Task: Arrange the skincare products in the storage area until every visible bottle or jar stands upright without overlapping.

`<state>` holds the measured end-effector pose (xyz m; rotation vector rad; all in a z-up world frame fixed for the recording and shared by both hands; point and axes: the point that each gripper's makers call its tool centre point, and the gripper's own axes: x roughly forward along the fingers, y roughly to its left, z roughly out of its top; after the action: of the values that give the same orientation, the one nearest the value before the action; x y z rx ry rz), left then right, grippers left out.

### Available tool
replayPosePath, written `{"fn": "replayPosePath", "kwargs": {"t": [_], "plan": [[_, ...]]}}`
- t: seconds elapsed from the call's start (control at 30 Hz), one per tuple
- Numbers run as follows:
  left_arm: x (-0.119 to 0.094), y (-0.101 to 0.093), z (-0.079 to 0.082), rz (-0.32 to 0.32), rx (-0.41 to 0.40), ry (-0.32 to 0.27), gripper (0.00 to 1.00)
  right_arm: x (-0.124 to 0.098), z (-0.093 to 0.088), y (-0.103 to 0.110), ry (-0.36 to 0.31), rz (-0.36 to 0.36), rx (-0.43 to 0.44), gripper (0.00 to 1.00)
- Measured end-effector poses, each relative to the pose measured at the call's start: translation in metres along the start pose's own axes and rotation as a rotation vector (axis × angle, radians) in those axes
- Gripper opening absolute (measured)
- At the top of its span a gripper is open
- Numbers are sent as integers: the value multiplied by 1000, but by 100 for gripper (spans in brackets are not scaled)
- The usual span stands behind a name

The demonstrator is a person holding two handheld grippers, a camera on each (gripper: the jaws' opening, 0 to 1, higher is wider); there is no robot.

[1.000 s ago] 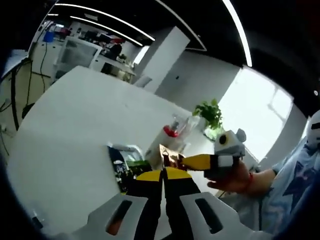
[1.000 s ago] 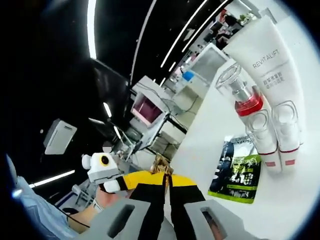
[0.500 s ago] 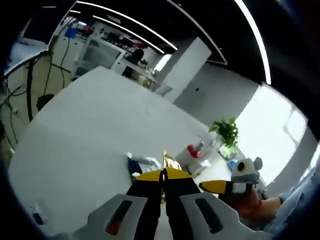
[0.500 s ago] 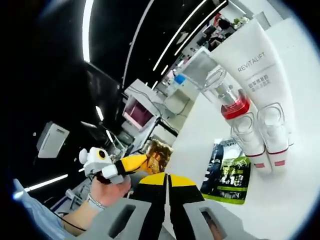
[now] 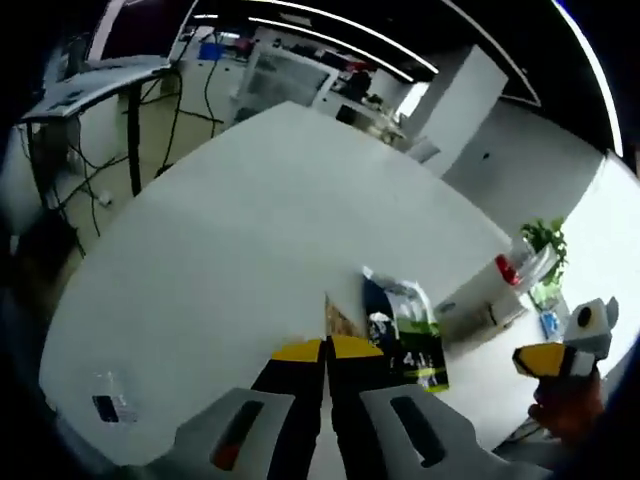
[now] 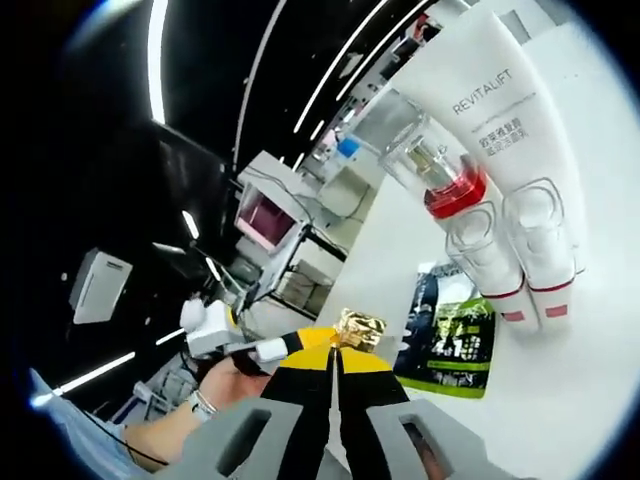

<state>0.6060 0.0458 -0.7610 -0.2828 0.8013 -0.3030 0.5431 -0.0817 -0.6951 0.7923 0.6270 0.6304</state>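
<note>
Left gripper (image 5: 326,347): jaws pressed together, yellow tips meeting; a thin gold-foil piece (image 5: 338,318) sticks up just past the tips, seemingly pinched, though whether it is truly gripped cannot be told.
Right gripper (image 6: 335,356): jaws closed, tips touching; a crumpled gold-foil item (image 6: 359,327) sits at the tips, apparently clamped there.
Other gripper in each view: in the left gripper view the right tool (image 5: 560,352) enters from the lower right, held by a hand (image 5: 568,408); in the right gripper view the left tool (image 6: 250,343) comes in from the left, held by a hand (image 6: 232,377) with a band at the wrist.
Pose: both tools are raised above the white table (image 5: 230,240), the left one looking down its length.
Skincare products: a dark-and-green sachet (image 6: 451,332) lies flat on the table; just beside it a red-collared clear-capped bottle (image 6: 437,172), two clear-capped small bottles (image 6: 516,255) and a white tube marked REVITALIFT (image 6: 490,98) lie grouped, touching side by side. In the left gripper view the sachet (image 5: 403,328) lies just past the tips, the bottles beyond it to the right.
Change: a second ago the two grippers' tips met closely around the foil; now they sit well apart, and the left gripper view has swung to take in more table.
</note>
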Motion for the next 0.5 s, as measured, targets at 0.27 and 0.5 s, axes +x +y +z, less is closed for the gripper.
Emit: {"fn": "replayPosePath", "kwargs": {"t": [0.27, 0.5], "plan": [[8, 14, -18, 71, 16, 58, 0, -3, 4, -3, -9, -11, 15, 0], [10, 19, -30, 100, 46, 116, 0, -3, 3, -6, -3, -26, 11, 0]]}}
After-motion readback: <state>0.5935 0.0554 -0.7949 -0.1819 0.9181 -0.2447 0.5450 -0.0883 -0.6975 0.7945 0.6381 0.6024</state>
